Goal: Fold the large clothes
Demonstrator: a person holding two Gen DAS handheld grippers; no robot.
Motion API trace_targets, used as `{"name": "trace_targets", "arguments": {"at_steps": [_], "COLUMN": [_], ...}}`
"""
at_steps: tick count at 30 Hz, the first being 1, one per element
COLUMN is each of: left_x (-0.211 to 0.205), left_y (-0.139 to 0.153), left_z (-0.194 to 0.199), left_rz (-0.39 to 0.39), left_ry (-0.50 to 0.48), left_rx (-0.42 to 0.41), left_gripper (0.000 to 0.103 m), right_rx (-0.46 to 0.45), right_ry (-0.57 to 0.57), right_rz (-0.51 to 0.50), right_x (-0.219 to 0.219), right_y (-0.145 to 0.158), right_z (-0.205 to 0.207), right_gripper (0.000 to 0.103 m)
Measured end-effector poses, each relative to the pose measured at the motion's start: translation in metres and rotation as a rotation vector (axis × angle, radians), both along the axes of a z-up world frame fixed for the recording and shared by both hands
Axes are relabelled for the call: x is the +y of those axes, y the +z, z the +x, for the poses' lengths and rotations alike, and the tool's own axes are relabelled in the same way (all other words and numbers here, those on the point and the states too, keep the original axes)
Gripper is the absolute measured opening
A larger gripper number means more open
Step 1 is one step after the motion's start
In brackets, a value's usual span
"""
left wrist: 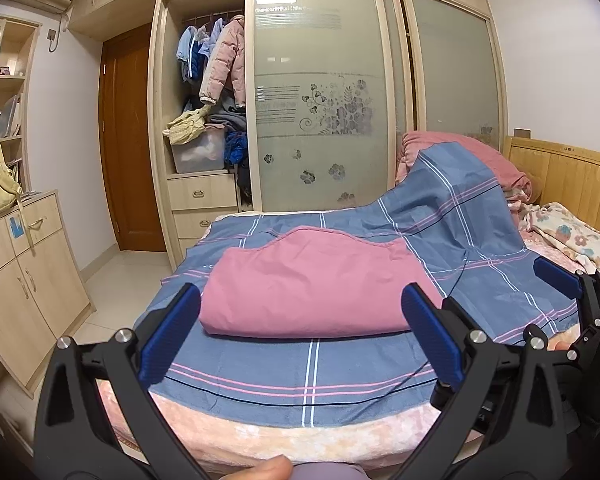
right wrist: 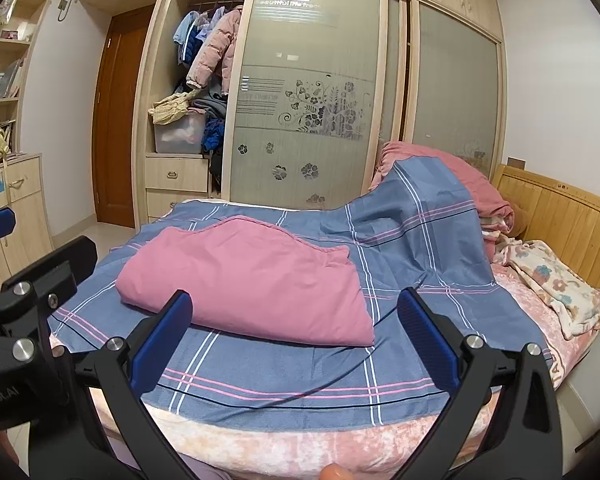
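Note:
A folded pink cloth (left wrist: 312,288) (right wrist: 252,280) lies flat on a blue plaid sheet (left wrist: 300,372) (right wrist: 284,380) spread over the bed. My left gripper (left wrist: 300,332) hovers open just before the cloth's near edge, blue pads wide apart with nothing between them. My right gripper (right wrist: 294,334) is open too, held above the near right corner of the cloth, empty. The right gripper's blue finger (left wrist: 558,276) shows at the right edge of the left wrist view. Part of the left gripper (right wrist: 40,280) appears at the left in the right wrist view.
A pink quilt (left wrist: 480,160) under the raised sheet and a floral blanket (right wrist: 556,288) pile up by the wooden headboard (right wrist: 568,216). Behind the bed stands a wardrobe (left wrist: 320,92) with hanging clothes. A cabinet (left wrist: 24,280) and door (left wrist: 132,140) are at left.

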State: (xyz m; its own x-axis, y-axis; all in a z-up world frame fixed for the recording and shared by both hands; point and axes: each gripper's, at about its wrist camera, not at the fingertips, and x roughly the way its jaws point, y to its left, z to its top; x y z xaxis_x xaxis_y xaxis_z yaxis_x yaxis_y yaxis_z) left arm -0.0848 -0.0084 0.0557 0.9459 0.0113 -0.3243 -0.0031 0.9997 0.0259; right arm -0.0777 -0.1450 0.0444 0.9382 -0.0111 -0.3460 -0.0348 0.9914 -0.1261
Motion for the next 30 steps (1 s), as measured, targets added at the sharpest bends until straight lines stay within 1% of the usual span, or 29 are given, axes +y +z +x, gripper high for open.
{"name": "trace_targets", "arguments": {"at_steps": [30], "left_x": [-0.0062], "left_y": [-0.0037], "left_z": [0.0024], "left_rz": [0.017], "left_ry": [-0.016], "left_rx": [0.017], "left_gripper": [0.101], "right_rx": [0.002], "right_ry": [0.013], "right_rz": [0.015], "right_x": [0.003], "right_y": [0.001], "right_z": [-0.0053], "right_gripper": [0.102]}}
